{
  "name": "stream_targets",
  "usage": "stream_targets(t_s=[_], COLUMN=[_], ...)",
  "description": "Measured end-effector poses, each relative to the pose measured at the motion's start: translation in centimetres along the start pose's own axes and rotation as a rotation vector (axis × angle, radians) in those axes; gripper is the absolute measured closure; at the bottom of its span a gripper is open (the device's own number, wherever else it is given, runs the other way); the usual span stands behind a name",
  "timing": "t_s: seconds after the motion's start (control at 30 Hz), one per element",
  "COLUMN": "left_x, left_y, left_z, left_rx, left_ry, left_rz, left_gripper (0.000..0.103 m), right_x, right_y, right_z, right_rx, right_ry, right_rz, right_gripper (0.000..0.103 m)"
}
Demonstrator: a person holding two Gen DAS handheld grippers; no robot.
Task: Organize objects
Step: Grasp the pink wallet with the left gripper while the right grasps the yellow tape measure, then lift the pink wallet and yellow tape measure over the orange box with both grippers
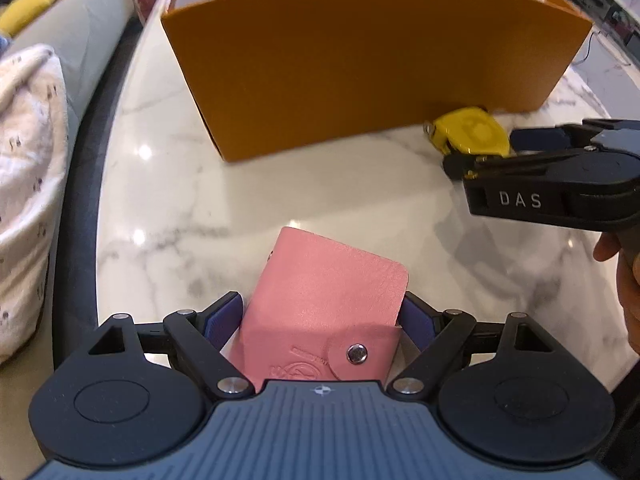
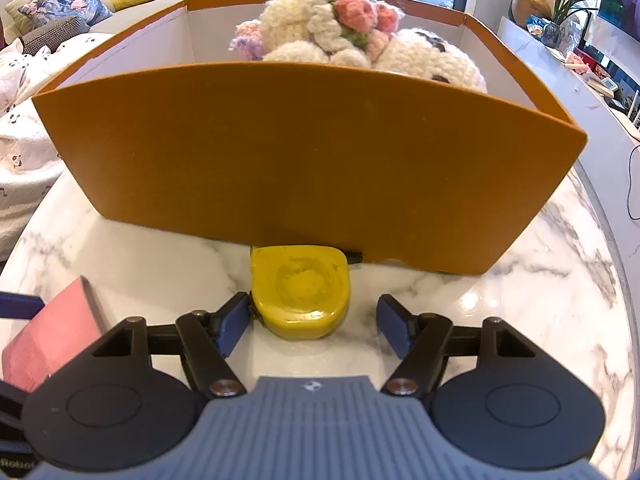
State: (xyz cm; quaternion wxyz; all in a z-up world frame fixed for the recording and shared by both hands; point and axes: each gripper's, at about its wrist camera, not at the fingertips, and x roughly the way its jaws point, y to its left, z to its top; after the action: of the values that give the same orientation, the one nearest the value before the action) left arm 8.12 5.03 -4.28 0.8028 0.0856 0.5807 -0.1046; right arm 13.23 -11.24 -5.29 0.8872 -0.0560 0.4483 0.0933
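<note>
My left gripper [image 1: 322, 312] is shut on a pink snap wallet [image 1: 324, 296] and holds it just above the marble table [image 1: 240, 184]. The wallet also shows in the right wrist view [image 2: 52, 336] at the lower left. My right gripper [image 2: 310, 324] is open around a yellow tape measure [image 2: 300, 288] that lies on the table against the orange box [image 2: 304, 152]. Its left pad touches the tape measure; the right pad stands apart. In the left wrist view the right gripper [image 1: 492, 152] reaches the tape measure [image 1: 468, 130] from the right.
The orange box [image 1: 360, 60] stands at the back of the table and holds a crocheted plush toy [image 2: 344, 36]. A sofa with cushions [image 2: 60, 12] and a white blanket [image 1: 28, 184] lie left of the table's dark rim. Shelves with plants [image 2: 560, 12] stand right.
</note>
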Motion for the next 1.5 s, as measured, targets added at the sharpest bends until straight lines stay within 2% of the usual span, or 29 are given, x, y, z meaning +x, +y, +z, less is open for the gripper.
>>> stream_targets(t_s=[0.1,0.4,0.63,0.67,0.7,0.77,0.87,1.13,1.5], left_x=[0.2,0.0,-1.1,-0.5,-0.2,-0.4,-0.9,-2.0,-4.6], left_y=[0.1,0.4,-0.6,0.8,0.6,0.4,-0.2,-0.2,-0.4], left_z=[0.6,1.2,1.9,2.5,3.0,2.1,1.3,2.0,2.2], left_rx=[-0.03,-0.077,-0.058,-0.055,-0.051,-0.048,-0.066,-0.099,-0.112], left_ry=[0.04,0.014,-0.053,-0.06,-0.067,-0.083,-0.116,-0.218,-0.269], left_rz=[0.002,-0.011,-0.009,-0.008,-0.004,0.005,0.008,0.009,0.017], left_gripper=[0.005,0.007,0.007,0.007,0.007,0.007,0.007,0.007,0.007], right_x=[-0.5,-1.2,-2.4,-2.6,-2.8,-3.1,-3.3,-4.9,-7.8], right_y=[-0.1,-1.6,-3.7,-3.8,-3.9,-4.1,-3.8,-3.1,-2.7], right_z=[-0.1,-1.0,-2.3,-2.5,-2.5,-2.6,-2.2,-1.0,-0.3], right_rx=[-0.006,0.044,0.045,0.044,0.043,0.042,0.033,0.001,-0.031], right_ry=[-0.006,0.001,0.005,0.004,0.003,-0.002,-0.015,-0.066,-0.137], right_rz=[-0.003,0.03,0.031,0.03,0.03,0.03,0.028,0.029,0.022], right_gripper=[0.047,0.048,0.048,0.048,0.048,0.048,0.048,0.048,0.048])
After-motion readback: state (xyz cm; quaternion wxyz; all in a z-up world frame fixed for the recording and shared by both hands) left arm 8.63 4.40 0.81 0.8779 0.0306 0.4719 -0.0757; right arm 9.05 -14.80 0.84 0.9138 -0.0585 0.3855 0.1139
